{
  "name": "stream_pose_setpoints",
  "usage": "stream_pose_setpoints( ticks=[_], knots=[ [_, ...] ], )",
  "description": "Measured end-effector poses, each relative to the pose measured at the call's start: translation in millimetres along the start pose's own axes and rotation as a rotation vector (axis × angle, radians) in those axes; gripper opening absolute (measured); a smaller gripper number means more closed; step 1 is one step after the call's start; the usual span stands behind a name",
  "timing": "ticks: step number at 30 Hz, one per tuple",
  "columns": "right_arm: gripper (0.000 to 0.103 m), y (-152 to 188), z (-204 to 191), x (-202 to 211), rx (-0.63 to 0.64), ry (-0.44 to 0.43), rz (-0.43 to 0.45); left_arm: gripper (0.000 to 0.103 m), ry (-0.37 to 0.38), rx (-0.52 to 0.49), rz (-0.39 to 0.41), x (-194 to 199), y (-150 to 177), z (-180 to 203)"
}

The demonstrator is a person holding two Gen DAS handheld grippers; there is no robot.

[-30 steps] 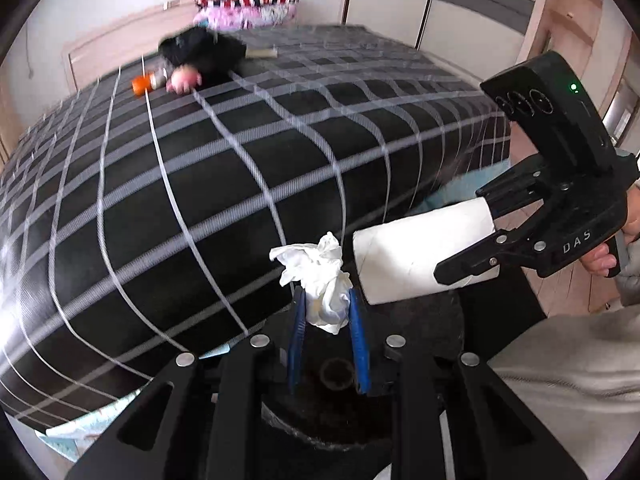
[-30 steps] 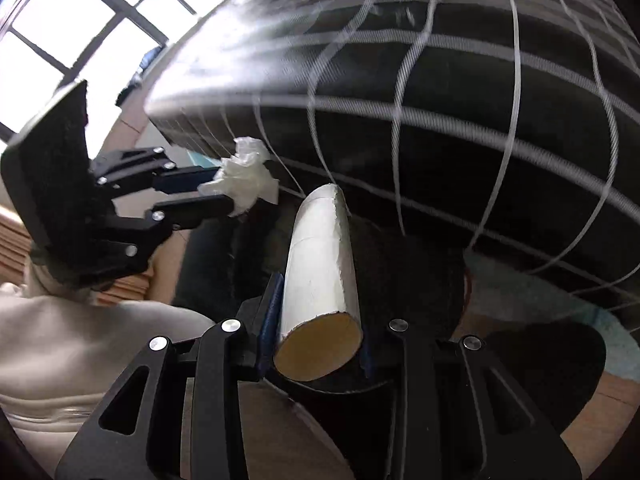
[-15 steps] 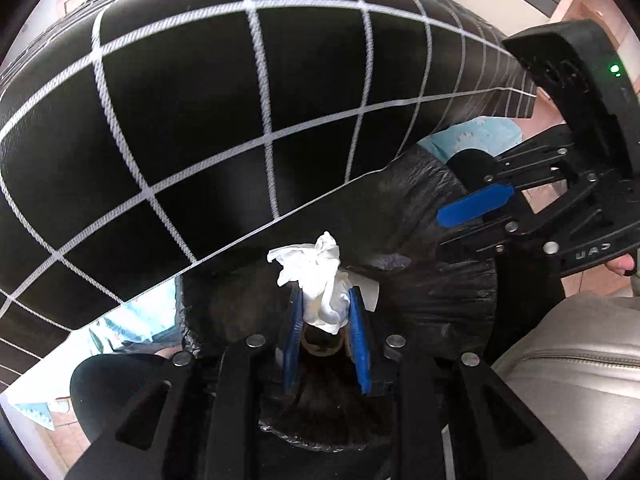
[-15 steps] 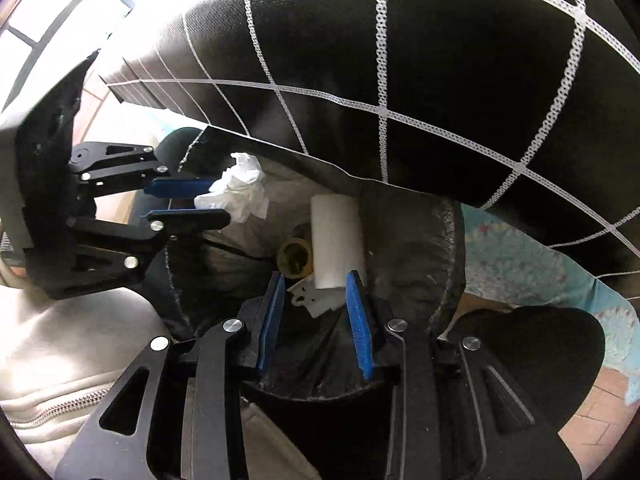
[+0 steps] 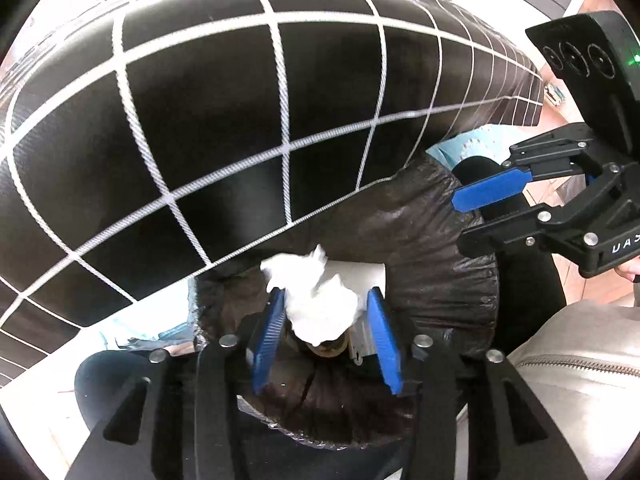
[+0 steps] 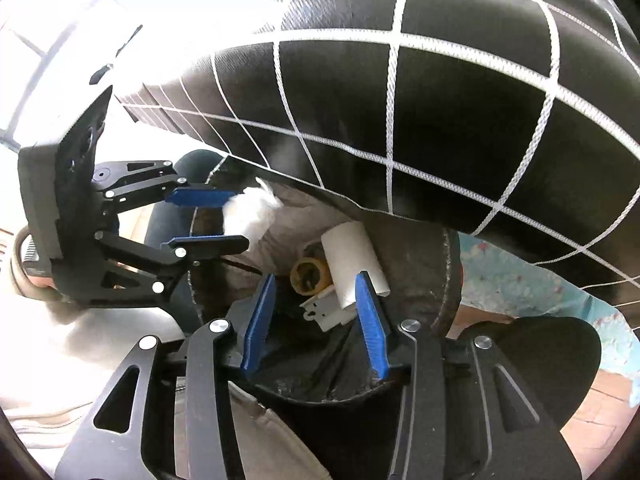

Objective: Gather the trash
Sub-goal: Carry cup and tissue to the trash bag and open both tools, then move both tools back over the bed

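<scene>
A crumpled white tissue [image 5: 320, 308] sits between the blue pads of my left gripper [image 5: 325, 294], whose jaws are opening and no longer pinch it. It hangs loose over the black trash bag [image 5: 424, 240]. In the right wrist view the tissue [image 6: 252, 216] looks blurred at the left gripper's [image 6: 240, 220] tips. A white cardboard tube [image 6: 352, 264] lies inside the bag beside a yellowish tape roll [image 6: 308, 276] and a white plastic scrap [image 6: 324, 314]. My right gripper [image 6: 316, 280] hovers above them, its jaws opening with nothing held.
A bed with a black cover and white grid lines [image 5: 240, 120] rises right behind the bag. A pale blue patterned mat [image 6: 520, 280] lies under it. The person's light jacket [image 5: 580, 360] fills the lower right corner, and dark shoes flank the bag.
Both grippers dropped from above the bed to the bag's mouth. The right one let go of the tube, which now lies in the bag. The left jaws have parted around the tissue.
</scene>
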State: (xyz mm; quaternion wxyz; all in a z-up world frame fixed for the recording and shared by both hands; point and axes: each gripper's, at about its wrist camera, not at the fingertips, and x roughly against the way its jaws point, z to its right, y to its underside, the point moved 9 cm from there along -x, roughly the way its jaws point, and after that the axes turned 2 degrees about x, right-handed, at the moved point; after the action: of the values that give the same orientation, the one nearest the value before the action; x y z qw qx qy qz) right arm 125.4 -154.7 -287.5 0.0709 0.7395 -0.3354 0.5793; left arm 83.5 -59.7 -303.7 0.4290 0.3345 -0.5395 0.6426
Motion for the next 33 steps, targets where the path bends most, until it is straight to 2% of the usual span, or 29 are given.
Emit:
stream_pose_setpoints(
  ticks=[10,24,28,33],
  knots=[
    [0.042,-10.3,-9.8,19.1,0.03,-0.009,0.037,0.042,-0.007,-0.014,0.056,27.6,-9.9,-5.8],
    [0.042,-29.4,-20.7,80.1,0.079,0.005,0.152,0.042,-0.015,-0.08,0.227,105.1,-49.1,2.0],
    [0.051,-39.8,-18.9,97.7,0.079,0.017,0.198,0.041,-0.053,-0.091,0.263,117.4,-65.5,-4.4],
    [0.053,-52.4,-16.8,113.0,0.074,0.013,0.242,0.042,-0.076,-0.099,0.31,132.4,-86.7,-10.2]
  ],
)
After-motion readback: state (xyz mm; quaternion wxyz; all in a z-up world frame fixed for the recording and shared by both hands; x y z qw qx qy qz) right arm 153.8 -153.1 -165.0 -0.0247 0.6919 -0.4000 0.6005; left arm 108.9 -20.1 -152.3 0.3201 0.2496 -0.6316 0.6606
